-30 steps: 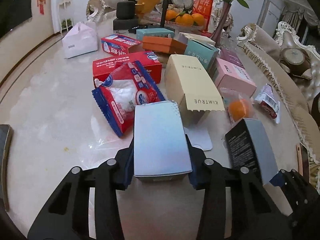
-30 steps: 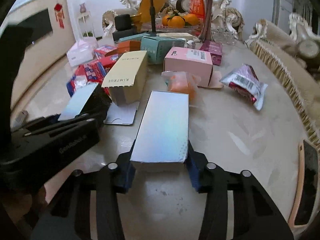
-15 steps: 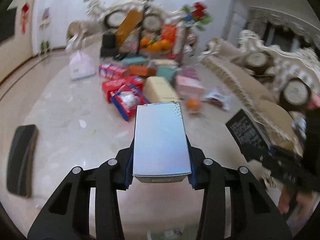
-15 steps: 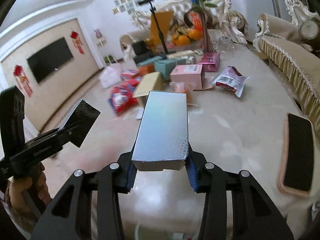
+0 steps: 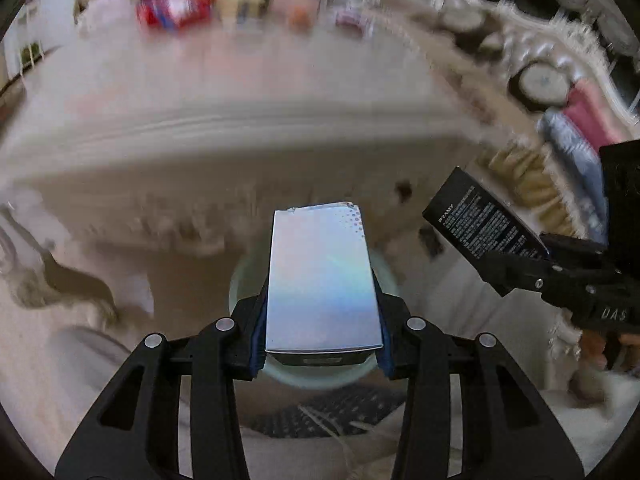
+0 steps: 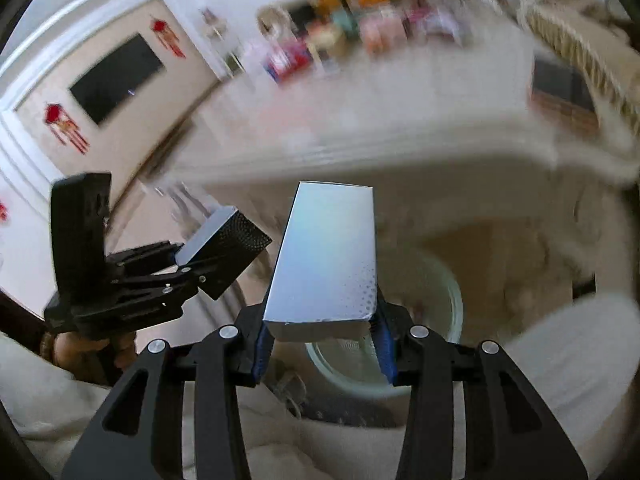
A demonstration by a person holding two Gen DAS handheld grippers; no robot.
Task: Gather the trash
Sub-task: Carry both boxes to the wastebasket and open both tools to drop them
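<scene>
Hovering over the pale round bin (image 5: 384, 376) below the table (image 5: 240, 92) edge, the left hand-held gripper (image 5: 320, 344) pinches a silver box (image 5: 322, 280) and the right hand-held gripper (image 6: 320, 344) another silver box (image 6: 328, 256), so I judge letting go comes next; lettering stays unreadable.

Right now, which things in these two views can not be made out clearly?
- Left wrist view: the items on the table are smeared by motion blur.
- Left wrist view: the silver box in the left gripper hides most of the pale bin.
- Right wrist view: the bin's inside is blurred, contents unclear.
</scene>
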